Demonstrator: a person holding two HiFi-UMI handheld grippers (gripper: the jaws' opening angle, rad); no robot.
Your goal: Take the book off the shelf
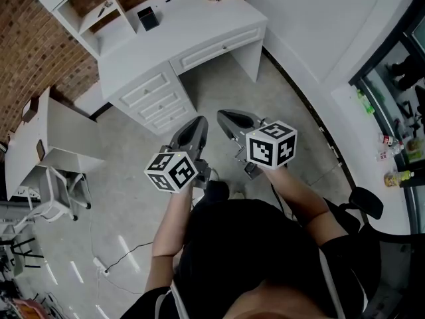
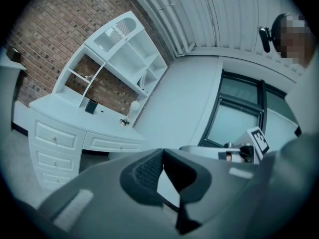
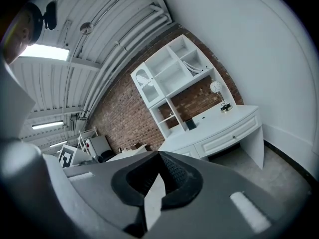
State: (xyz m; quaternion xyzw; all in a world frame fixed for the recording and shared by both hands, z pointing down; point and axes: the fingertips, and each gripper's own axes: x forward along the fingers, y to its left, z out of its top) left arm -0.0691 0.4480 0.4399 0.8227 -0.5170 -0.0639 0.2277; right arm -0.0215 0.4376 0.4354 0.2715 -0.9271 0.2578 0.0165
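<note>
Floor open between desk front and grippers. Left gripper and right gripper closed, empty; shelf well apart, upper left.

The person holds both grippers out in front of the torso, side by side and close together, jaws pointing forward and away from the body. The left gripper has its jaws pressed together at the tips with nothing between them; its marker cube sits just ahead of the bare left forearm. The right gripper is likewise closed and empty, ahead of the bare right forearm. Both elbows are bent.
</note>
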